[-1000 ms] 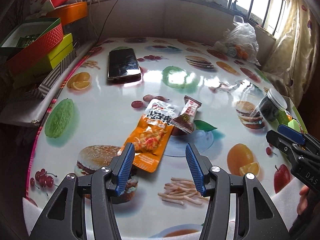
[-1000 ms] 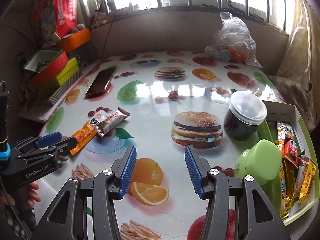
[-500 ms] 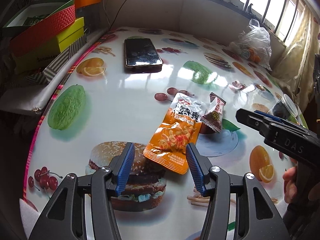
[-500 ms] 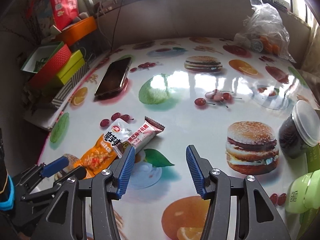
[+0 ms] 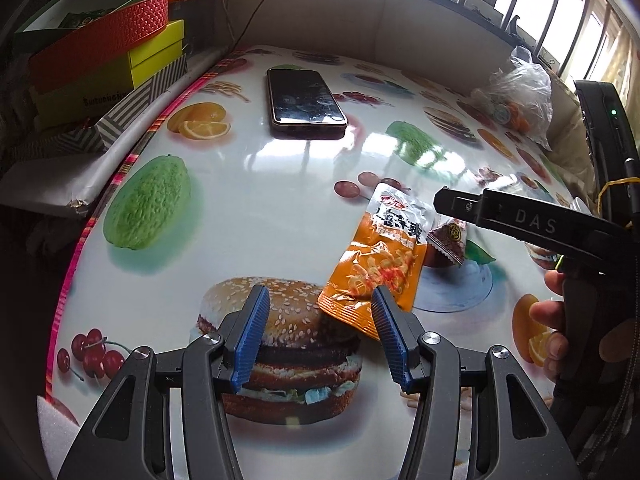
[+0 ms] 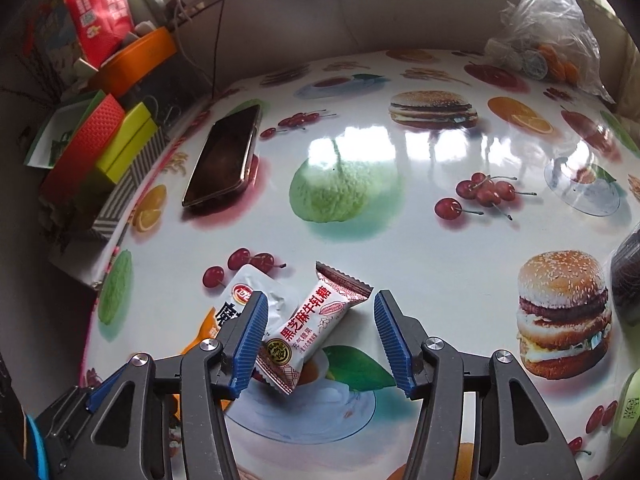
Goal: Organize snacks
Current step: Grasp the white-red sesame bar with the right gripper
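Right gripper (image 6: 316, 336) jaws wide, empty, lower centre; straddle white-red candy wrapper (image 6: 310, 330) squarely, avoid orange foil packet (image 5: 378, 264). Left gripper (image 5: 316, 340) jaws agape, empty.

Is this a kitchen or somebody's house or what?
Probably a room in someone's home, not clearly a kitchen. A table with a shiny cloth printed with food pictures stands under a barred window. A phone lies on it, and stacked gift boxes sit beside it.

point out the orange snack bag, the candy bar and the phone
orange snack bag (image 5: 380, 268), left wrist view, on its orange printed middle
candy bar (image 6: 316, 320), right wrist view, on the white middle of its wrapper
phone (image 5: 306, 102), left wrist view, on its dark screen
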A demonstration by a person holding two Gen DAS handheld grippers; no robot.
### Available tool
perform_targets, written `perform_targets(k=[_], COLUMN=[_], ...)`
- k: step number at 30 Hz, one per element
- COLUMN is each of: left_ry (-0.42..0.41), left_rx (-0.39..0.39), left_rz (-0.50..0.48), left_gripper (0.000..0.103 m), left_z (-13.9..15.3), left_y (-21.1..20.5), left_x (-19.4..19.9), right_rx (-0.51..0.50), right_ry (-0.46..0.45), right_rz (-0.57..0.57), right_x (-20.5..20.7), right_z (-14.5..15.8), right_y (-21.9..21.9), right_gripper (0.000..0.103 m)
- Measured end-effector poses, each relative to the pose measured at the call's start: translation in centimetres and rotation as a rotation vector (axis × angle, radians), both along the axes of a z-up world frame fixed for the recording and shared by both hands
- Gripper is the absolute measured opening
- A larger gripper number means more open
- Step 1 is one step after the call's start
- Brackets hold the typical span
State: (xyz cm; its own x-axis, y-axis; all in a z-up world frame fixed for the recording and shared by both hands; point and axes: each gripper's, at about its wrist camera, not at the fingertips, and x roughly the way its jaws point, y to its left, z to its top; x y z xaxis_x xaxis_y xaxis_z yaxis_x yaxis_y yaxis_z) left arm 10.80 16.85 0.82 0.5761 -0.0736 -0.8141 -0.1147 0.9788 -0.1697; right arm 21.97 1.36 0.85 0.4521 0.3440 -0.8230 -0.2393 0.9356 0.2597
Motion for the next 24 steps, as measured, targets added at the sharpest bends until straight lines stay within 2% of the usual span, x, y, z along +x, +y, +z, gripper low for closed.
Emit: perform_targets(k=[3, 11, 14, 19, 21, 24], left_ry=[0.000, -0.001, 0.000, 0.005, 0.004, 0.004], left_rx=[-0.001, 0.000, 0.006, 0.004, 0.010, 0.006], left_rz=[0.000, -0.010, -0.019, -0.035, -0.042, -0.075], left_gripper=[0.054, 0.054, 0.054, 0.054, 0.054, 0.054], left_z=[0.0, 0.2, 0.2, 0.2, 0.2, 0.3], left_y=[0.0, 0.0, -0.1, -0.5, -0.7, -1.2], left_x=[0.0, 0.3, 0.5, 1.0, 1.2, 1.6], right_rx=[-0.022, -0.188, -0.197, -0.211, -0.212, -0.207], right_ry=[-0.005, -0.062, -0.077, -0.097, -0.100, -0.102], right_rz=[0.002, 0.042, 0.050, 0.039, 0.028, 0.008], right_x=[0.1, -0.5, -0.7, -1.1, -1.2, -1.3], right_z=[-0.3, -0.7, -0.8, -0.8, -0.8, -0.7], right_y=[0.5, 1.9, 1.6, 0.7, 0.3, -0.5], right_gripper=[0.055, 0.056, 0.056, 0.043, 0.033, 0.024])
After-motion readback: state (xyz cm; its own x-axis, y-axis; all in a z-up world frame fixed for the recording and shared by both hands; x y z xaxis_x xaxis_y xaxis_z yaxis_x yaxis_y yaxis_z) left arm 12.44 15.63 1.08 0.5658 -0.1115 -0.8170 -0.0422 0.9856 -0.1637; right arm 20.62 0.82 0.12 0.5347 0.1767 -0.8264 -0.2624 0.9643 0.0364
